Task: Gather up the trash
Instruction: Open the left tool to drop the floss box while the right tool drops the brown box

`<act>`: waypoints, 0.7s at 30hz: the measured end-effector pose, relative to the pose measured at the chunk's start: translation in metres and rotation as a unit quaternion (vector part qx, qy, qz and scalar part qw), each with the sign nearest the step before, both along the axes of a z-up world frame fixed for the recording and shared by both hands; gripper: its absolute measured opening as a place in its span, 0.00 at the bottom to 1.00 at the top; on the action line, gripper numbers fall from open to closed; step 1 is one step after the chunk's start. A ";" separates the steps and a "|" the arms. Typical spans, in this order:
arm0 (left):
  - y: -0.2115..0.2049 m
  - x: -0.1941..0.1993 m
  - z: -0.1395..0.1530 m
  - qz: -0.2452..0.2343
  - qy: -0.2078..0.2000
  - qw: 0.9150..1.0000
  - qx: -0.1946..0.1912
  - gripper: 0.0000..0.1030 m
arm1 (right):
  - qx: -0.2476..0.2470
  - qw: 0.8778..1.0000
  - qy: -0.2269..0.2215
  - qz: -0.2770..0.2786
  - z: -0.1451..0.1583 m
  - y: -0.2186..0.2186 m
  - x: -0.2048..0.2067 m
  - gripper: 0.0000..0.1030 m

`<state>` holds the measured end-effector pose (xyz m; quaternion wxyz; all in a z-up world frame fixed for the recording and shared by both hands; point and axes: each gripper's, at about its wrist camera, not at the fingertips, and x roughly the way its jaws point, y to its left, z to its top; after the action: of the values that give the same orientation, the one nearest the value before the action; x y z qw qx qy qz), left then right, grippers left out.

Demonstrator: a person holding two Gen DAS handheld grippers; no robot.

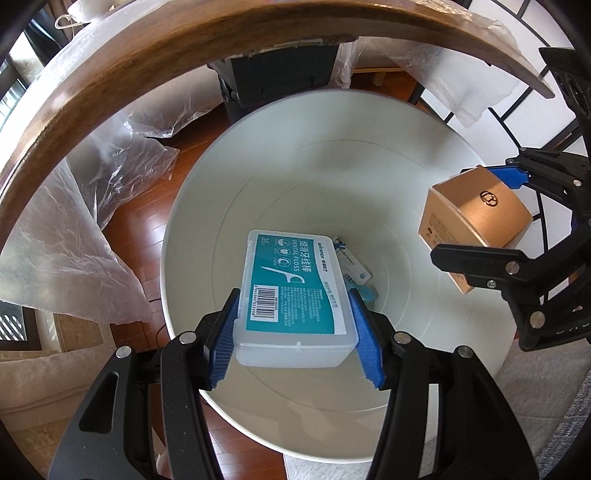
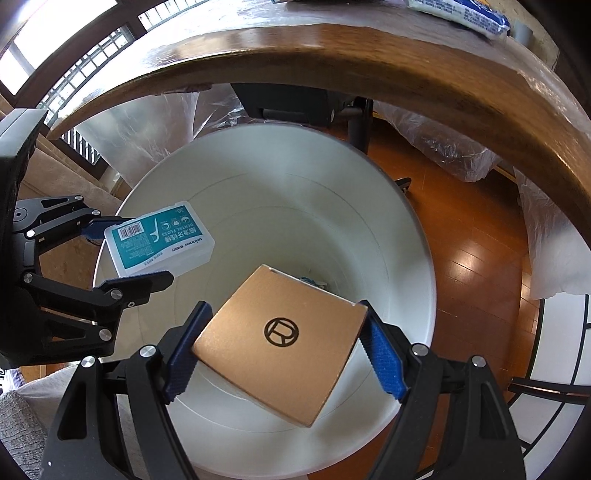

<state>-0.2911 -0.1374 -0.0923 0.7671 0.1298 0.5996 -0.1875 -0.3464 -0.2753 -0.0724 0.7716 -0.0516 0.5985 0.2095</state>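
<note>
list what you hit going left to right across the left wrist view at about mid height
crumpled clear plastic sheet → white trash bin wall → dental floss box held in the left gripper → gold cardboard box → right gripper holding it

A curved brown wooden table edge (image 1: 110, 70) arcs overhead. Crumpled clear plastic sheeting (image 1: 122, 162) lies on the glossy reddish-brown wooden floor (image 2: 469, 258). A blue-and-white plastic packet (image 2: 461, 14) rests on the tabletop. Beige upholstery (image 1: 44, 373) adjoins the floor.
</note>
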 end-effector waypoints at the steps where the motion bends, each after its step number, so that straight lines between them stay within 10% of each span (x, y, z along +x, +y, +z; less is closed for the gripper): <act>1: 0.001 0.000 -0.001 0.001 0.001 1.000 0.001 0.55 | -0.001 1.000 0.000 0.000 0.000 0.000 -0.001 0.76; 9: 0.005 0.002 -0.002 0.006 0.003 1.000 -0.002 0.56 | 0.008 1.000 0.008 -0.009 -0.002 -0.004 -0.001 0.80; 13: 0.007 0.002 0.002 0.010 -0.007 1.000 -0.015 0.79 | 0.015 1.000 0.002 -0.020 0.002 -0.008 0.001 0.88; 21: 0.017 -0.006 0.026 0.019 -0.037 0.998 -0.038 0.83 | 0.016 0.998 -0.060 -0.028 0.042 -0.021 -0.011 0.88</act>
<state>-0.2972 -0.1206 -0.0664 0.7964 0.0959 0.5660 -0.1903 -0.3572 -0.2962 -0.0304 0.8122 -0.0345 0.5493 0.1935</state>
